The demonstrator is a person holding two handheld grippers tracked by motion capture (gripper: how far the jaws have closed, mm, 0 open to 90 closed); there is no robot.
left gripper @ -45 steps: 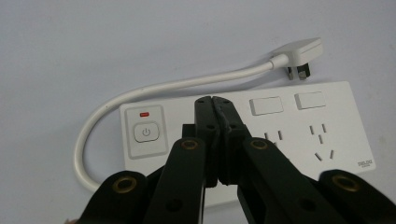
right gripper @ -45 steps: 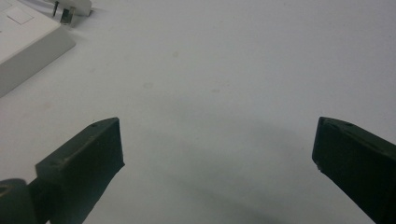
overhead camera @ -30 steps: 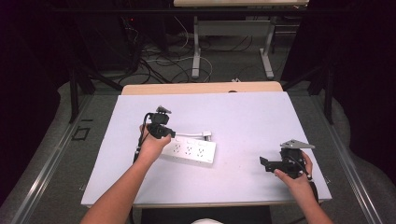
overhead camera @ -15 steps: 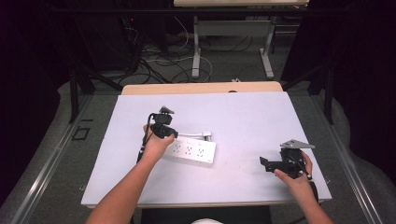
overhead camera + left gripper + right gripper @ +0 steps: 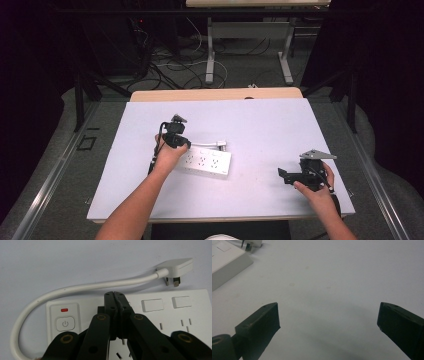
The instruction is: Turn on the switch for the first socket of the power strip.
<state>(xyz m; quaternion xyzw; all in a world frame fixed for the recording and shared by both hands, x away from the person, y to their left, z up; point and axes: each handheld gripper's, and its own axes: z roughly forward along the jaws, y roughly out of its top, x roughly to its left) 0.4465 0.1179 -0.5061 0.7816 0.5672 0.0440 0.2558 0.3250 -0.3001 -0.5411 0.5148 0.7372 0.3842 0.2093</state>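
Left gripper view: white power strip [image 5: 155,315], red indicator [image 5: 64,310].

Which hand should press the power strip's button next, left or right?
Left, probably. The left tongs are shut and sit over the power strip, just beside its power button. The right tongs are open over bare table, well off to the strip's right.

The left gripper [image 5: 176,131] has edged slightly forward — nothing else moved.

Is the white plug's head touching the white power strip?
Apart. The left gripper view shows bare table between the white plug and the white power strip.
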